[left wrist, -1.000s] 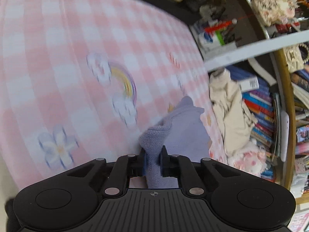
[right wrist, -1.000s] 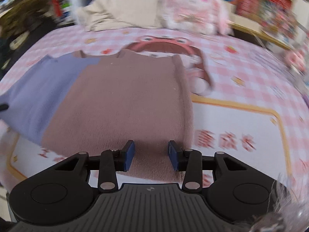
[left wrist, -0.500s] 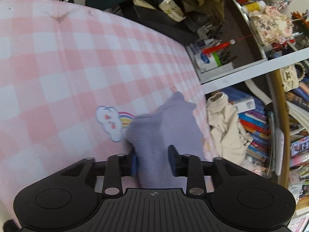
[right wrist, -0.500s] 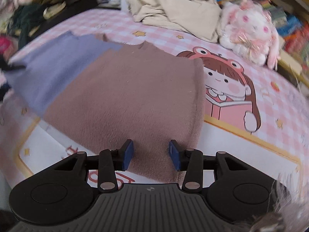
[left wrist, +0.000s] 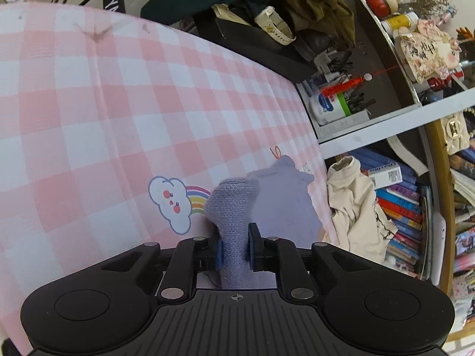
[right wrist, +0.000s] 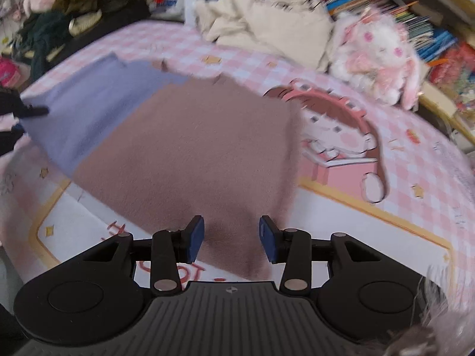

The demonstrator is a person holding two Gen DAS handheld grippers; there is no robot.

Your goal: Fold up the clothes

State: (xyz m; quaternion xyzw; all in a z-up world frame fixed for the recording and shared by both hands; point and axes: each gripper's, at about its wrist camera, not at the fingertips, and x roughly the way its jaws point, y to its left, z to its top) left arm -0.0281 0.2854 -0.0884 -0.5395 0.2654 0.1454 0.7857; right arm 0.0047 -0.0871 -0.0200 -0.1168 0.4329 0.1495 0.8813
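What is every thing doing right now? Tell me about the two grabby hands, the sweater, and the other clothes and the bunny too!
Left gripper: shut, fingers pinching the purple sleeve.
Right gripper: open, over the sweater's hem, holding nothing.
Purple sleeve: lifted and bunched up.
Sweater: lying flat on the pink checked blanket.
Cream garment: crumpled in a heap.
Plush bunny: sitting at the blanket's edge.

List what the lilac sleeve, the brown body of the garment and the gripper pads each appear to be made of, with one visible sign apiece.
Lilac sleeve: knitted yarn, matte; fine ribbed rows show.
Brown body: soft fleecy or brushed knit, probably; fuzzy, no sheen.
Gripper pads: blue rubber or foam, seemingly; dull, flat faces on black plastic fingers.
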